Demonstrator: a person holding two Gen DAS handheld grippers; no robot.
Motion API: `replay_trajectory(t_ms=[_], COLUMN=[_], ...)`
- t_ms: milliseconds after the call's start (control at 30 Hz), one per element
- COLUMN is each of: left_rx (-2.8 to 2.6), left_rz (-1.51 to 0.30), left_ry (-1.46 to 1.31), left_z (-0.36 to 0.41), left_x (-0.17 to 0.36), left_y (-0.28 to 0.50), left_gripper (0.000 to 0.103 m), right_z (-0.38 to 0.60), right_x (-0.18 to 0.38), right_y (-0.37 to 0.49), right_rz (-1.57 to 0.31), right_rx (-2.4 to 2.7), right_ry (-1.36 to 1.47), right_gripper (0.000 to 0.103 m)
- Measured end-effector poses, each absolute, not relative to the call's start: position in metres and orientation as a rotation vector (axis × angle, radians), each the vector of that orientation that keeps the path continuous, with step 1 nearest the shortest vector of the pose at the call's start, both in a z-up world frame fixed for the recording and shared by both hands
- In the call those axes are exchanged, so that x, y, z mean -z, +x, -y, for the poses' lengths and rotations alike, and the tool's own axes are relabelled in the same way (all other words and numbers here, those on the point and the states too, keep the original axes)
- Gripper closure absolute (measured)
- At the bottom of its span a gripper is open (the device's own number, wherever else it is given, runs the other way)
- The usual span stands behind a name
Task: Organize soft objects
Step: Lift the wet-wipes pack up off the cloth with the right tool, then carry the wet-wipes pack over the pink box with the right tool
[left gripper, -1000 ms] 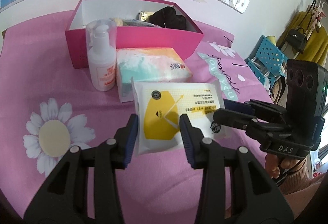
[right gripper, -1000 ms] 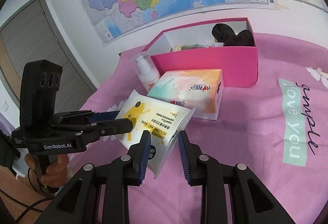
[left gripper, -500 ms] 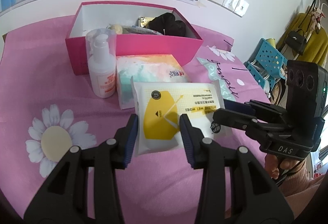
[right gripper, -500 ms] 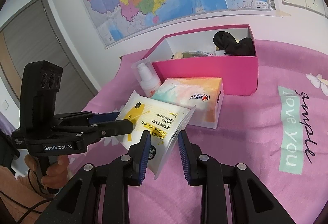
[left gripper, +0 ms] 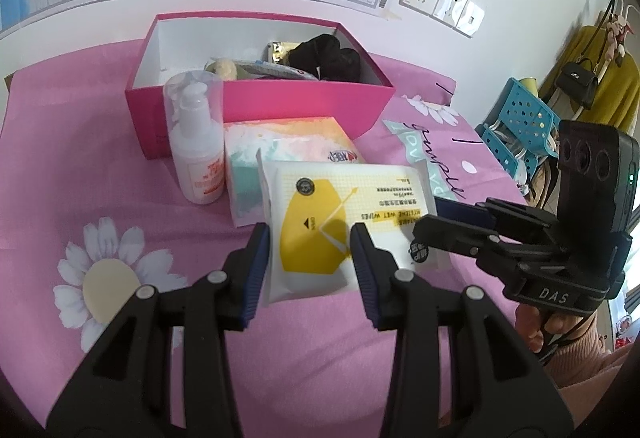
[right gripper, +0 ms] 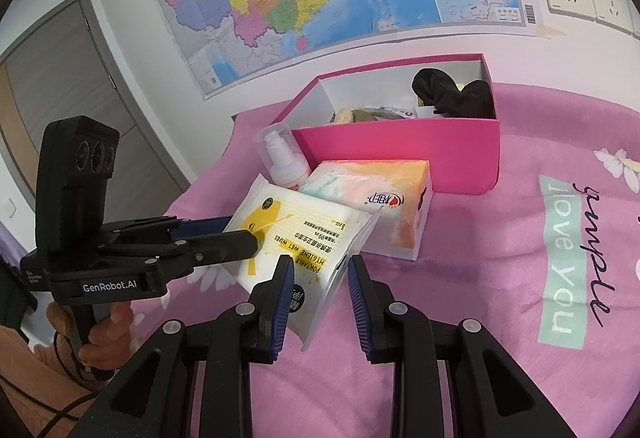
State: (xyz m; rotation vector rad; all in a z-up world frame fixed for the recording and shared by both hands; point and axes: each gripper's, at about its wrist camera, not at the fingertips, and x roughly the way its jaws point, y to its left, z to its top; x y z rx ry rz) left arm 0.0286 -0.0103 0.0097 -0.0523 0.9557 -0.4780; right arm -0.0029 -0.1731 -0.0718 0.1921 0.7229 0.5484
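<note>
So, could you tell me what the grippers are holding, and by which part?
Both hold the wet wipes pack: left gripper at one short end, right gripper at the other.

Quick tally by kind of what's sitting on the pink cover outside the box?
Wipes pack: 1, held between both tongs
Tissue pack: 1
Pump bottle: 1
Total: 3, all in front of the pink box

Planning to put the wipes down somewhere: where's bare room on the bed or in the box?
Free: the pink box's left half, and the blanket beside the tissue pack. Crowded: before the box, where the bottle and tissue pack sit.
</note>
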Motion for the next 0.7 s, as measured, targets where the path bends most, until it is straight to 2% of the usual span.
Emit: replay_trajectory(t_ms=[700], left_rx=[0.473], left_rz=[-0.933], left_ry=[-0.041], left_z=[0.0133], left_x=[-0.0147], left_y=[0.0335], left_gripper=[0.06], right_z=[0.174], right_x=[0.0669], right_y=[0.0037], right_rz=[-0.703], right_rx=[-0.551], right_ry=[0.193], right_gripper=[0.075])
